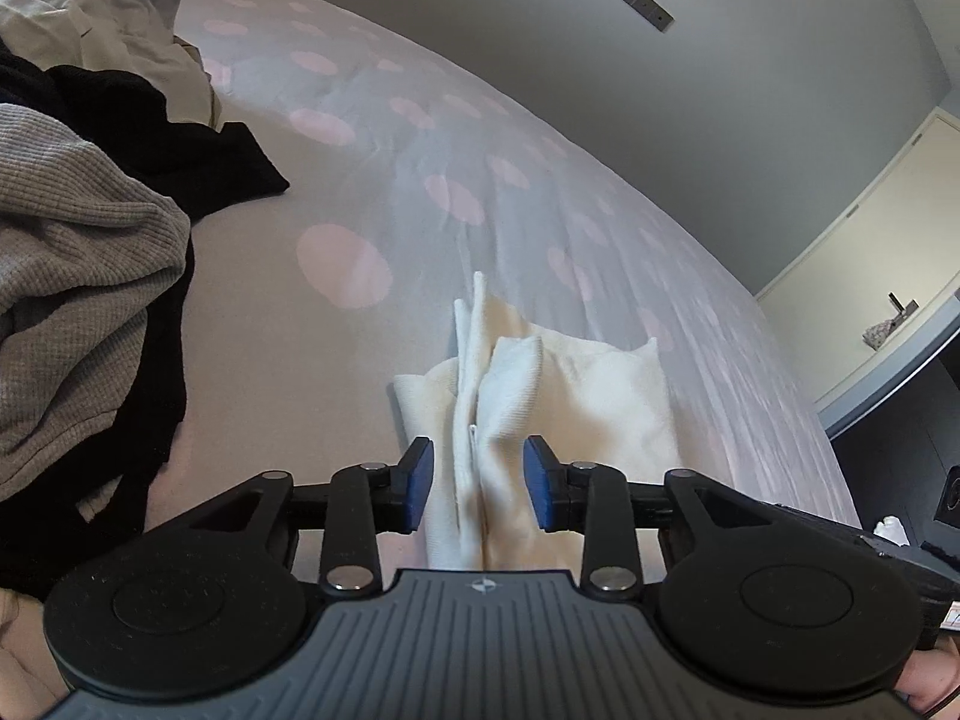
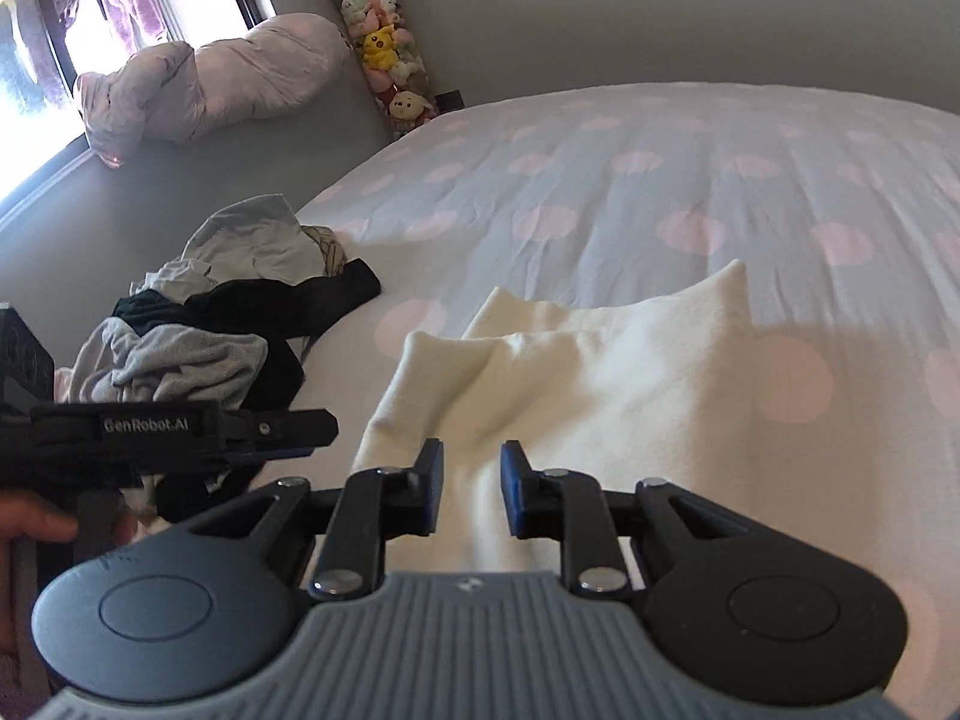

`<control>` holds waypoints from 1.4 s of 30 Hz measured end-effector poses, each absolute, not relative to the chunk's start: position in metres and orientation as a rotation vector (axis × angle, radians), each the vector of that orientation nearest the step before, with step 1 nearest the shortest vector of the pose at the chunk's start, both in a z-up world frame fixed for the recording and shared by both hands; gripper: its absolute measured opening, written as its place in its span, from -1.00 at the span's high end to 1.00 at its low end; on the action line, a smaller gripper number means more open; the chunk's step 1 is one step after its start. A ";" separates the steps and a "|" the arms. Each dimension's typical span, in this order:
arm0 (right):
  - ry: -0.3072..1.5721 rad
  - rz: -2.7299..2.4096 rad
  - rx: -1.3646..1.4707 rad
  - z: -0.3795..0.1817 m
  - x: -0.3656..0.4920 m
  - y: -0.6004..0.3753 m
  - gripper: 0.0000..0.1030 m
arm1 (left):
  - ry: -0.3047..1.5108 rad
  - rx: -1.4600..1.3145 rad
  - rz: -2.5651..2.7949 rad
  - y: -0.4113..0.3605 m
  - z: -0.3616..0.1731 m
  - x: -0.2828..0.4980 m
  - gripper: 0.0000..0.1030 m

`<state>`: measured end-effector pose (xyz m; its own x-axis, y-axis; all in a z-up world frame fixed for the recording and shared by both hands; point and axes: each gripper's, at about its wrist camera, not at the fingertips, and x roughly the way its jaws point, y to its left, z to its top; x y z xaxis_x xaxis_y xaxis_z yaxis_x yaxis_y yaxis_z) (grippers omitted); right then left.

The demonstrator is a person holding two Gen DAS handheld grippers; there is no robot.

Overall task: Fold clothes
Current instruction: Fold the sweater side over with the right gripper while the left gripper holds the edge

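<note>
A cream garment (image 1: 588,384) lies partly folded on the dotted bed cover (image 1: 360,192), with a raised fold running toward the camera. My left gripper (image 1: 478,477) stands open astride that fold, its blue pads clear of the cloth on both sides. In the right wrist view the same cream garment (image 2: 606,372) spreads ahead, one corner standing up at the far side. My right gripper (image 2: 472,483) hovers over the garment's near edge, jaws a little apart with nothing pinched. The left gripper (image 2: 294,438) shows side-on at the left, held by a hand (image 2: 36,531).
A heap of grey and black clothes (image 1: 90,276) sits on the bed's left, also visible as the clothes heap (image 2: 198,348). A bundled quilt (image 2: 210,81) and a column of plush toys (image 2: 384,42) stand by the wall. A cupboard door (image 1: 870,210) is at the right.
</note>
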<state>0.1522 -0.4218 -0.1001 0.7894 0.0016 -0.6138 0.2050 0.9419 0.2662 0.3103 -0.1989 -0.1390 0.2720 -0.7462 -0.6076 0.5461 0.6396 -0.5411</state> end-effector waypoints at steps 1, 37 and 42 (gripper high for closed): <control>0.651 -0.119 0.295 -0.100 0.143 -0.418 0.53 | 0.959 -0.234 -0.892 -0.200 -0.138 0.306 0.08; 0.719 -0.311 -0.786 -0.203 0.074 -0.323 0.59 | 1.171 -0.317 -0.835 -0.182 -0.174 0.276 0.61; 0.650 -0.346 -0.707 -0.183 0.066 -0.329 0.86 | 1.126 -0.320 -0.877 -0.180 -0.163 0.273 0.78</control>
<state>0.0657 -0.3292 -0.1829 0.7516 -0.4998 -0.4305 0.0786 0.7159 -0.6938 0.2727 -0.1802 -0.1628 0.1506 -0.7460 -0.6486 0.4457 0.6369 -0.6290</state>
